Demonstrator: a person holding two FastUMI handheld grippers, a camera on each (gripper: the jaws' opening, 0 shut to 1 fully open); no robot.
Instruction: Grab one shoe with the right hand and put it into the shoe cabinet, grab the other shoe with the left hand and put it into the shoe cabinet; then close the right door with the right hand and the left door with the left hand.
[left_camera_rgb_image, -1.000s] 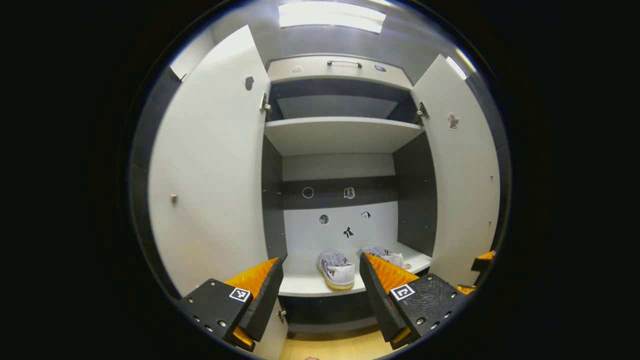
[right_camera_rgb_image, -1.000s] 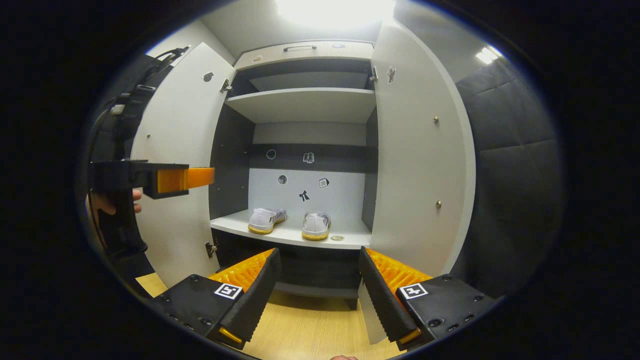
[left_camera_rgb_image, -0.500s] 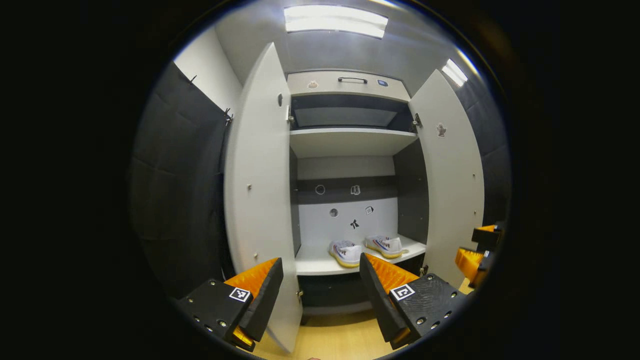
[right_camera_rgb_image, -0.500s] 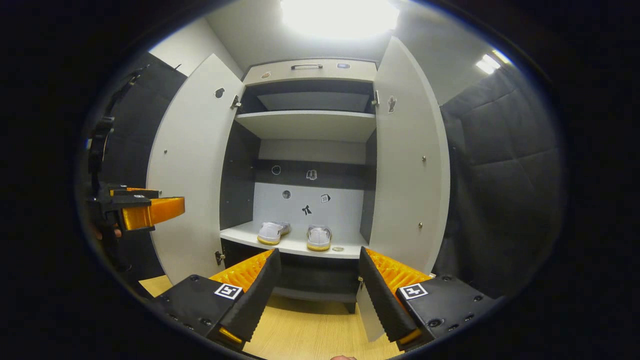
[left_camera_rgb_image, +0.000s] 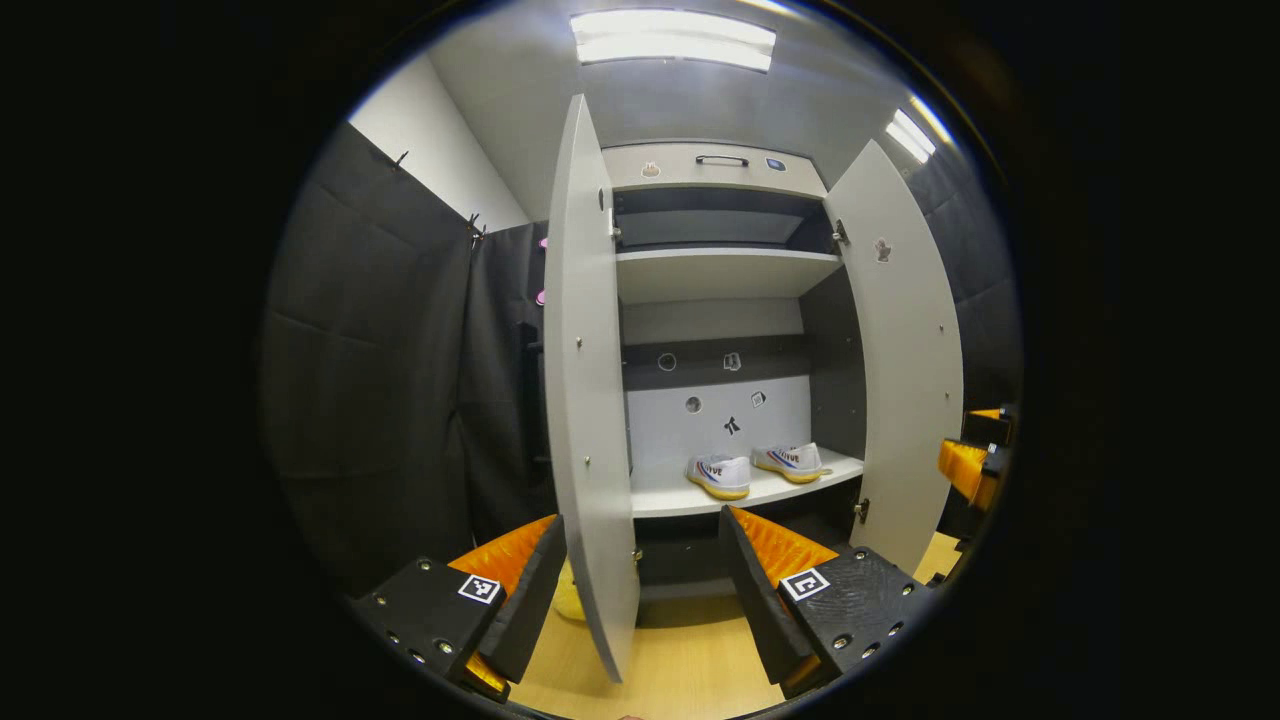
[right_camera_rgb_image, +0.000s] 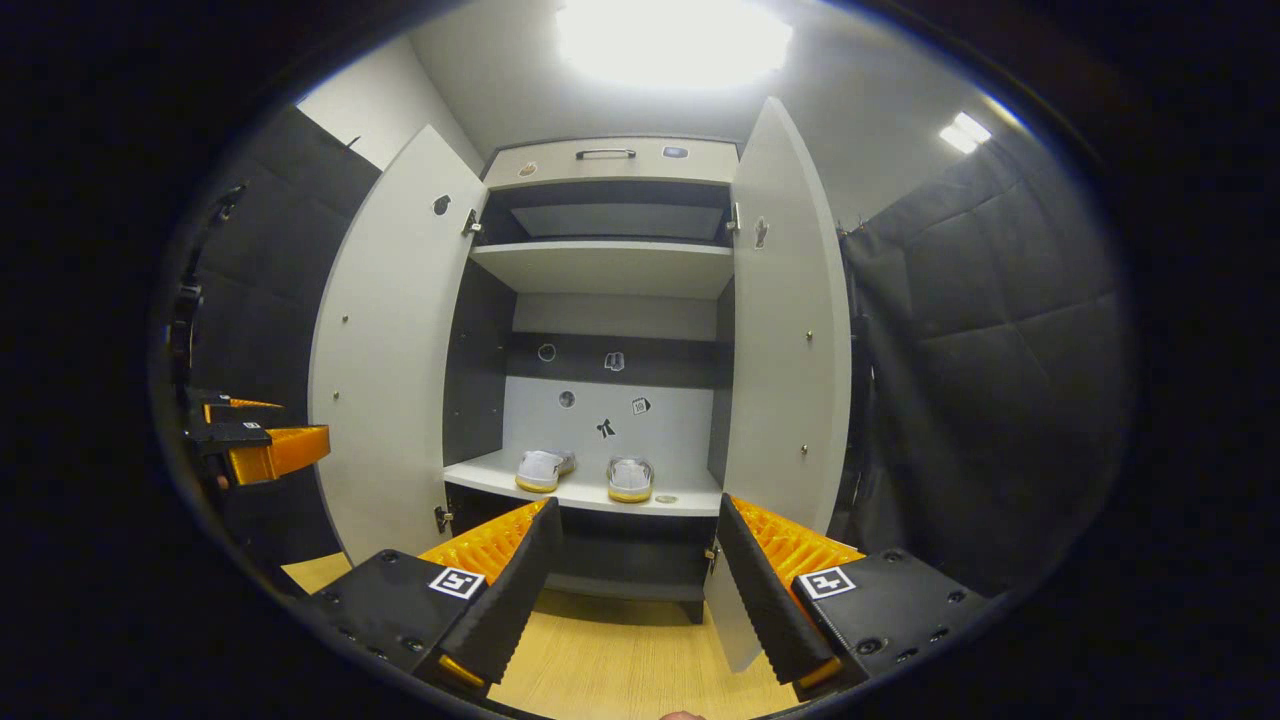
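Standing on the wood floor (right_camera_rgb_image: 620, 660), the shoe cabinet (right_camera_rgb_image: 610, 270) gapes between padded walls (right_camera_rgb_image: 990, 330).

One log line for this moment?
shoes: both on shelf | doors: open | left gripper: open, empty | right gripper: open, empty

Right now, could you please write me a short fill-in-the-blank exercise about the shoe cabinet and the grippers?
1. Both shoes sit on the cabinet's ____ shelf.
2. Both cabinet doors stand ____.
3. The right gripper has its jaws ____ and holds nothing.
4. The number of shoes inside the cabinet is ____.

Missing words: lower; open; open; two
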